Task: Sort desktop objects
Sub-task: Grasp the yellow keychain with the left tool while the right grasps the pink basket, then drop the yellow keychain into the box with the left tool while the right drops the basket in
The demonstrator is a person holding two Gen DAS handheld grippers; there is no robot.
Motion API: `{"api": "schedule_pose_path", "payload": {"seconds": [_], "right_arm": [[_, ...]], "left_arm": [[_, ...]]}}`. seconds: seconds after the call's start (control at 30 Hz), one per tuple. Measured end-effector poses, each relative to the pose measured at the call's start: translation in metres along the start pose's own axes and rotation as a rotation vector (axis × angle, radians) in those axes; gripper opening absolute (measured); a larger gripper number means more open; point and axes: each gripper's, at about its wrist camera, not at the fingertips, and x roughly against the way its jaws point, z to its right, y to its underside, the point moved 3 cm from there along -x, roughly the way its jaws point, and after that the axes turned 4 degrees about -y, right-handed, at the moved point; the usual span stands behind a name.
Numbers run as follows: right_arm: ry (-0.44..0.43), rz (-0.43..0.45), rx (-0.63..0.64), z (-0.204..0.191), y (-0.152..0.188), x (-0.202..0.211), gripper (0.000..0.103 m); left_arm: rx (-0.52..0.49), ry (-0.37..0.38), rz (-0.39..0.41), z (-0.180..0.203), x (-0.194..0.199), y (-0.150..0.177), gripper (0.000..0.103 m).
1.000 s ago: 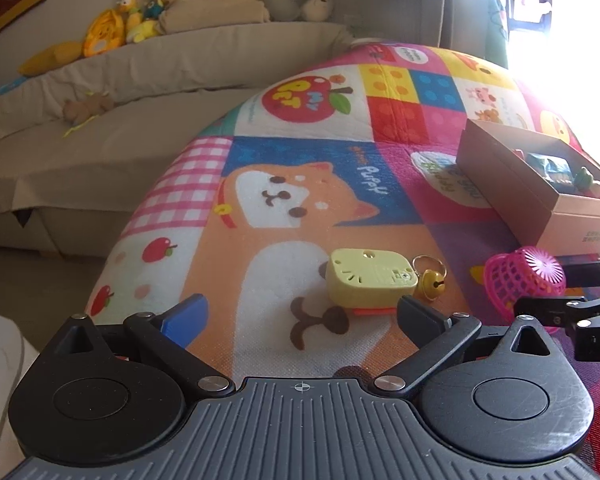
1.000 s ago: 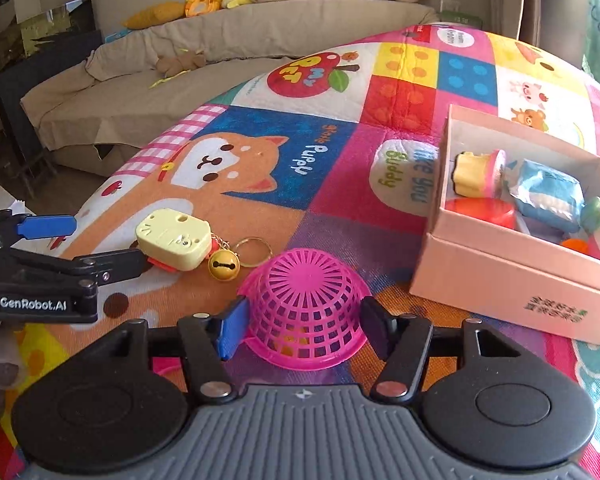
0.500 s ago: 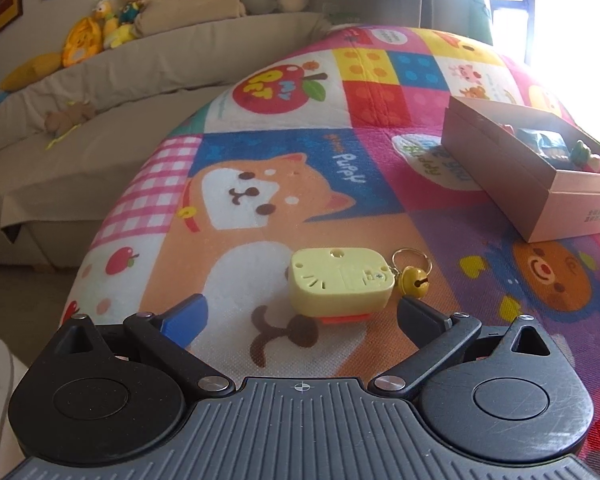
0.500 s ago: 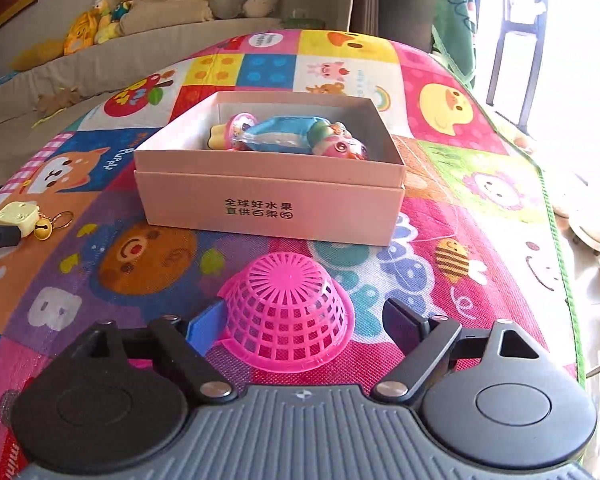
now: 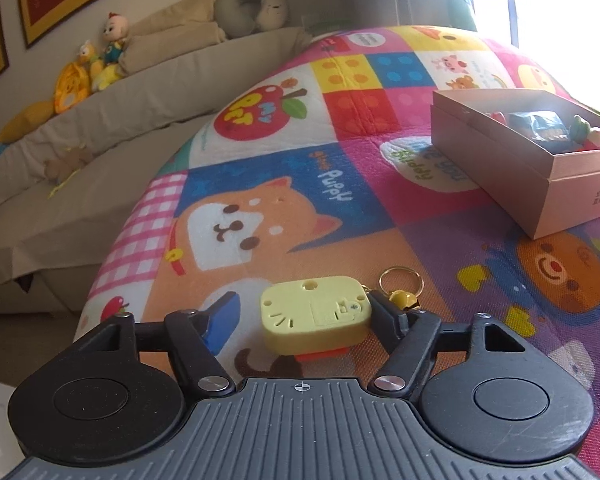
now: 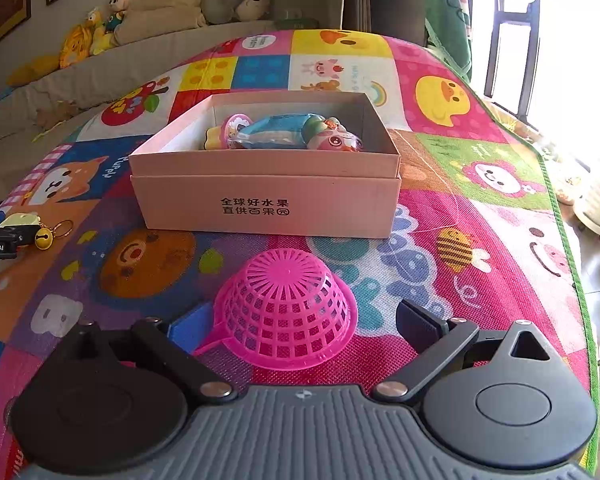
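The yellow toy (image 5: pixel 315 318) lies flat on the mat (image 5: pixel 340 200) between my left tongs (image 5: pixel 300 312), long axis running nine to three, its keyring (image 5: pixel 401 282) trailing off toward two o'clock. These tongs are apart: the right finger looks to be touching the toy, the blue one stands clear, so closing unevenly could shove or spin it. My right tongs (image 6: pixel 302 326) are spread around the upturned pink basket (image 6: pixel 286 308), whose sloping sides may squirt out. The box (image 6: pixel 266 196) waits at twelve.
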Motion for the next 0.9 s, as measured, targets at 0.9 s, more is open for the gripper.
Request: {"api": "schedule_pose_path", "payload": {"seconds": [0.9], "right_arm": [[0.124,0.498,0.1,0.038,-0.119,0.146,0.062]], "left_arm": [[-0.022,0.409,0.311,0.118,0.061,-0.182,0.061]]}}
